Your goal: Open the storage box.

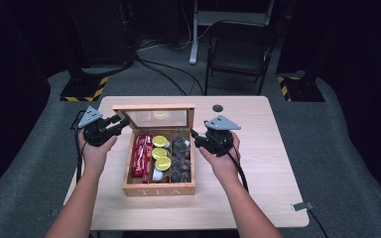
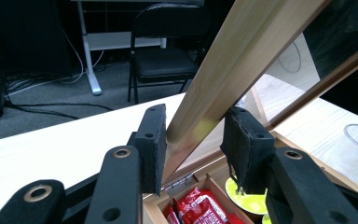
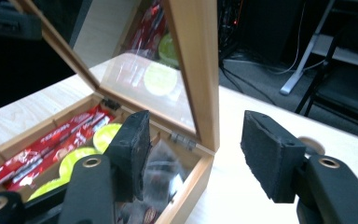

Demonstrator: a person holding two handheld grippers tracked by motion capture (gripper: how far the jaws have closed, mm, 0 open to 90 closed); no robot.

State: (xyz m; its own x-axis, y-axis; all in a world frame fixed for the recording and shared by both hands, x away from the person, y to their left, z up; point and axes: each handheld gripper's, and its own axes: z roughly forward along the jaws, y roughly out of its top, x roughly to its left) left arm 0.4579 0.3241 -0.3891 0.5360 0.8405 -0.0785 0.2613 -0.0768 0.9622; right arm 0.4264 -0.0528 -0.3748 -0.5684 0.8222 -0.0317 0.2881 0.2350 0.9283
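At the desk [image 1: 258,163], left tongs [image 2: 193,140] clamp the tea box lid [image 2: 242,60] upright, keeping it open, while right tongs [image 3: 196,154] gape empty beside it.

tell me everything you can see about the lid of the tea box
The lid is a light wooden frame around a clear pane, hinged at the box's back edge by small metal hinges and standing open, about upright. The left gripper is shut on its left frame edge; the right gripper straddles its right edge, jaws open.
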